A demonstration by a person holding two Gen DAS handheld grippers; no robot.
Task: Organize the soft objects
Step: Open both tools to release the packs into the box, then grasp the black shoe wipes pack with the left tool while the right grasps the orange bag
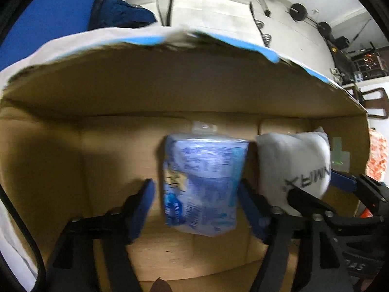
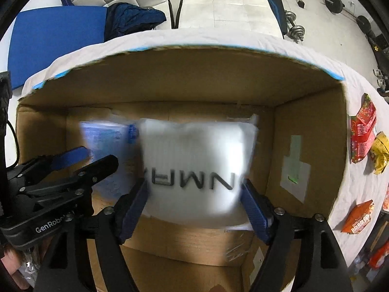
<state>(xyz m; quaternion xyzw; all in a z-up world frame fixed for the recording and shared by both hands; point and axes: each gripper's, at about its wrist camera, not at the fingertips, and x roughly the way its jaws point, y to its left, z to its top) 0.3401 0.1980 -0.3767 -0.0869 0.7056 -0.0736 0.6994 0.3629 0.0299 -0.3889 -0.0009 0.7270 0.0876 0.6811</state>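
An open cardboard box (image 1: 170, 85) (image 2: 194, 77) lies below both grippers. A blue printed soft pack (image 1: 204, 177) (image 2: 104, 141) sits blurred between the blue pads of my left gripper (image 1: 195, 194) (image 2: 92, 160), with a clear gap at the left pad. Beside it on the right, a white soft pack with black letters (image 1: 291, 155) (image 2: 197, 150) is between the pads of my right gripper (image 2: 194, 194) (image 1: 323, 189), also blurred and right at the pads' edges. Both grippers point down into the box and stand open.
The box rests on a white cloth (image 2: 352, 189). Snack bags lie on the cloth at the right: red (image 2: 363, 129), yellow (image 2: 380, 150), orange (image 2: 359, 216). Beyond the box are a blue mat (image 2: 56, 41), a dark blue cloth (image 2: 131, 19) and dumbbells (image 2: 295, 30).
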